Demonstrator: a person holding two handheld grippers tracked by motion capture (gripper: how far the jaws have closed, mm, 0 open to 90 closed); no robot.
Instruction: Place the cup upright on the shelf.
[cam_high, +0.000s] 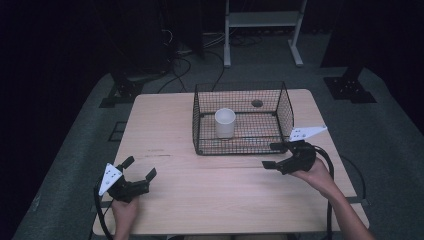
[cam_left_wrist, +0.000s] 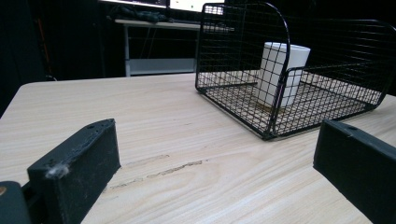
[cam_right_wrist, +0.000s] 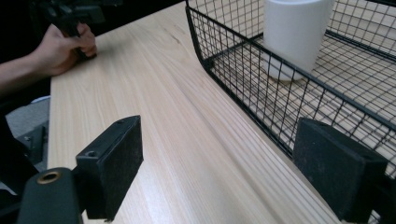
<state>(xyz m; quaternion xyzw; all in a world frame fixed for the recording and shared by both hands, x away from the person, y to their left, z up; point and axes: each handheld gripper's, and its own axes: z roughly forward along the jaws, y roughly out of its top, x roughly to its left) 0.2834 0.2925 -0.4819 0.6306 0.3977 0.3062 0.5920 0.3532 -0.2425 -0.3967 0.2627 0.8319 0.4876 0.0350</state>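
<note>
A black wire basket (cam_high: 240, 149) stands on the far middle of the wooden table (cam_high: 210, 185), and a white cup (cam_high: 225, 122) sits upright inside it. My left gripper (cam_high: 140, 166) rests near the table's front left, open, with nothing between its jaws. From the left gripper view, the gripper (cam_left_wrist: 219, 142) faces the basket (cam_left_wrist: 275, 107) and cup (cam_left_wrist: 282, 70) across bare wood. My right gripper (cam_high: 269, 155) hovers just outside the basket's front right corner, open and empty. In the right gripper view, the gripper (cam_right_wrist: 219, 154) has one jaw close to the basket's wire wall (cam_right_wrist: 243, 88), and the cup (cam_right_wrist: 294, 32) stands behind that wall.
A round hole (cam_high: 257, 103) shows in the tabletop behind the basket. On the floor beyond the table stand a white shelf frame (cam_high: 262, 20) and two black stand bases (cam_high: 120, 92) (cam_high: 350, 87). The other hand (cam_right_wrist: 65, 49) lies at the table's far side in the right gripper view.
</note>
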